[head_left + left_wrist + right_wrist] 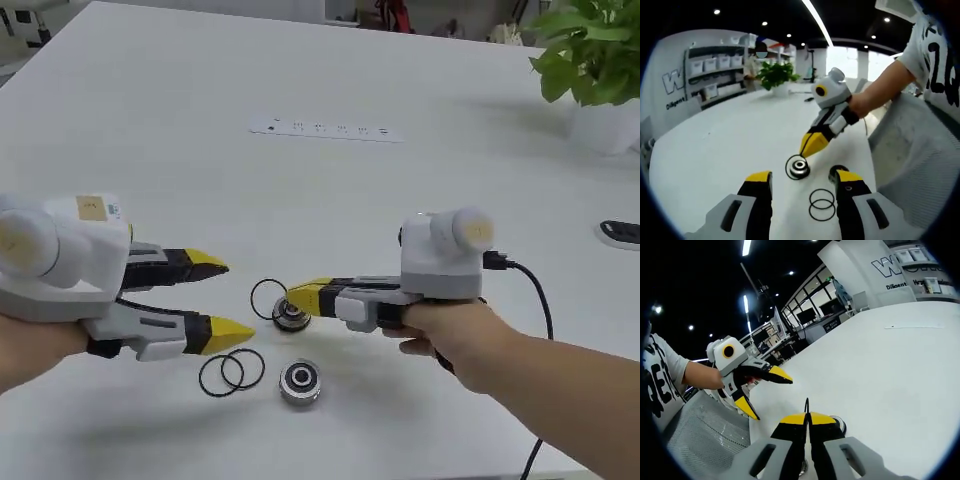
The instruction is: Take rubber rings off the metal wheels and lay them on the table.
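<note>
Jaws on your right gripper (298, 297) are pressed together, and a thin black rubber ring (251, 299) is pinched between the yellow tips. You can see it in the right gripper view as a dark line that sticks up from the closed tips. In the head view this ring makes a loop just left of center in the frame. It sits right beside a metal wheel (291, 314), which lies flat on the white table (350, 200) under the gripper's tip. I cannot tell if the ring is all the way off that wheel. Your left gripper (217, 297) is on the left side of the head view, and its jaws are wide apart with nothing between them. It is above the table, near the wheel but not touching it. Two loose rings (232, 371) lie flat on the table at the lower middle of the head view, and they cross over each other. A second wheel (300, 382) lies just to the right of them. A long white power strip (325, 129) lies higher up in the frame. A green plant (590, 50) stands in the upper right corner.
</note>
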Demonstrator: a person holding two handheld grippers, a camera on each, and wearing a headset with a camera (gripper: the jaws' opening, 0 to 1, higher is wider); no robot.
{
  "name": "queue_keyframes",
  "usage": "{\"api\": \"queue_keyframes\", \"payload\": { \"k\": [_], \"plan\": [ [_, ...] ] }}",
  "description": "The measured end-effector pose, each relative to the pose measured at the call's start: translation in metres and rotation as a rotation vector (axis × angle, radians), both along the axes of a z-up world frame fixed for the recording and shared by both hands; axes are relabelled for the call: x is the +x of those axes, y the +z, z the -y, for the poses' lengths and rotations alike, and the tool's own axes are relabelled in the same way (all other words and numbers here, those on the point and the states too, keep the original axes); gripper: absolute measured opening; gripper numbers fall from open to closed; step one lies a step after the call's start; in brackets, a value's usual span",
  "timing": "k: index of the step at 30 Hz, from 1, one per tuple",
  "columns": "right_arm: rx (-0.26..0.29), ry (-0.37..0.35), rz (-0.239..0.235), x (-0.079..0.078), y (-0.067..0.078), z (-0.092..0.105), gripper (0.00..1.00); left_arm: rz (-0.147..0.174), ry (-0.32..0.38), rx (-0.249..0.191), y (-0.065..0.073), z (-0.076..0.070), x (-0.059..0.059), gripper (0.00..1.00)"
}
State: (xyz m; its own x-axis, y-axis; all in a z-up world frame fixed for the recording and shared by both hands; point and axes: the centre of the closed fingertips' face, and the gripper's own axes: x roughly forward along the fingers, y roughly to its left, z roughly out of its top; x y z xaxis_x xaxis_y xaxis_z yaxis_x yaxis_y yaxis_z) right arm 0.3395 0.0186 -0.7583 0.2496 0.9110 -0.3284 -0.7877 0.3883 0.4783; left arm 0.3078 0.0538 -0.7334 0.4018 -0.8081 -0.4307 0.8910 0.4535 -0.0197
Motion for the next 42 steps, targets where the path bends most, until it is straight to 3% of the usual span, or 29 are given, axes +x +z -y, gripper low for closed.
{"api": "queue_keyframes", "payload": {
  "k": [10,19,42],
  "plan": [
    [0.006,0.043,-0.015,-0.011,0.001,-0.013,0.0,-0.007,0.034,0.005,-0.003,-0.021,-0.004,0.62],
    [0.004,0.093,-0.035,-0.025,-0.003,-0.027,0.0,-0.011,0.065,0.001,-0.004,-0.031,-0.004,0.66],
    [-0.012,0.19,-0.076,-0.051,-0.016,-0.043,0.0,-0.013,0.087,0.008,-0.005,-0.042,-0.002,0.68]
  ]
}}
